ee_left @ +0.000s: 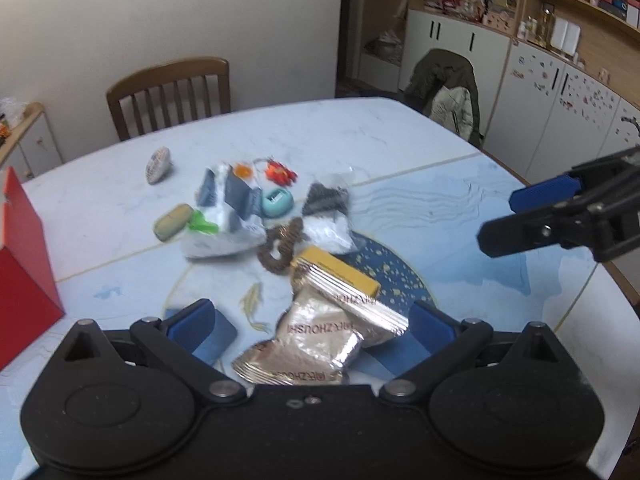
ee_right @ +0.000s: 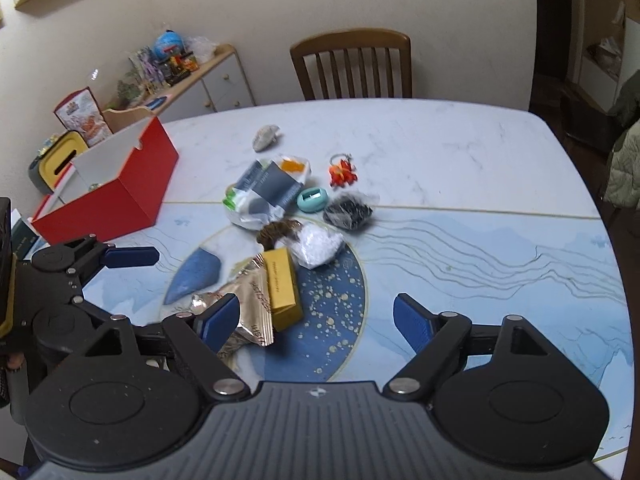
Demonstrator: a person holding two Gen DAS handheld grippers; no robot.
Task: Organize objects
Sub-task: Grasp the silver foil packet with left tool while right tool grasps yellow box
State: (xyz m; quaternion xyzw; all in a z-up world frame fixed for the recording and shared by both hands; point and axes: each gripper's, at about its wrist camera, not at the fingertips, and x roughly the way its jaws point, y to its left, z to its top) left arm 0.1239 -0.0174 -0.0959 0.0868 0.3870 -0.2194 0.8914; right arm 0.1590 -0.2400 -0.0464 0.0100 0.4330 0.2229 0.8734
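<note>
Silver snack packets lie between our left claw's (ee_left: 312, 332) spread jaws, not yet gripped.

Nearest us, the foil snack packets (ee_left: 320, 336) sit in a loose stack on the tabletop (ee_left: 400, 140), and we hold the left claw wide around them, we judge to close on one. A yellow box (ee_left: 340, 270) lies against them. Our right claw (ee_right: 316, 320) hangs wide and empty just beside, probably waiting its turn. Beyond lie a brown ring-shaped thing (ee_left: 280, 246), a clear bag of white bits (ee_right: 320, 246), a dark-filled bag (ee_right: 348, 210), a teal pencil sharpener (ee_right: 313, 200), a crumpled plastic bag (ee_right: 264, 192), an orange keychain (ee_right: 342, 172) and a grey stone (ee_right: 266, 136). The open red box (ee_right: 132, 184) stands far left, seemingly the place to put them.
</note>
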